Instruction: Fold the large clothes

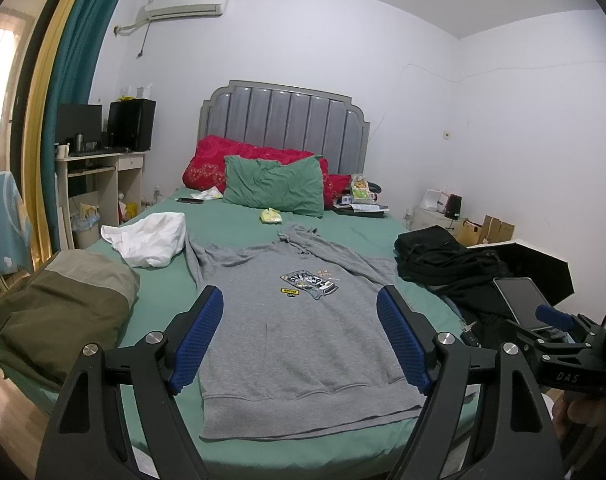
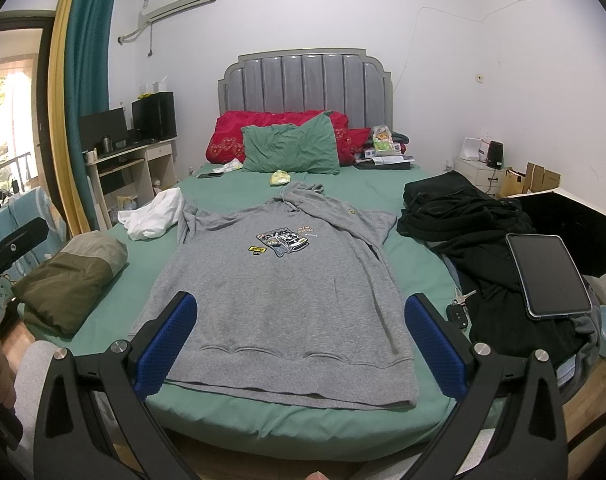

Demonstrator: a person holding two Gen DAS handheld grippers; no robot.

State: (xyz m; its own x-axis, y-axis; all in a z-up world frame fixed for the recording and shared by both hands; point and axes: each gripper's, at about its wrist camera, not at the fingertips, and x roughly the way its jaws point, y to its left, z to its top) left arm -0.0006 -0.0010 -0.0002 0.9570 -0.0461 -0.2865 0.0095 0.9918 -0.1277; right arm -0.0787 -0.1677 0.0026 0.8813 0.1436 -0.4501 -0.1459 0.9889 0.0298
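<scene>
While the grey hoodie [image 2: 279,280] is lying flat on the green bed [image 2: 303,420], front side up and hood toward the headboard, both grippers are hovering over its hem. The left gripper [image 1: 301,332] and the right gripper [image 2: 299,344] are spread wide, gripping nothing. Black clothes [image 2: 475,232] are lying beside it.

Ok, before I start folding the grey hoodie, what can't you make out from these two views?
- grey hoodie sleeves: not visible, apparently tucked under the body, both views.
- Chest print wording: too small.
- black clothes pile: partly hidden by tablet.
- Bed's near edge: hidden by gripper frames.
</scene>
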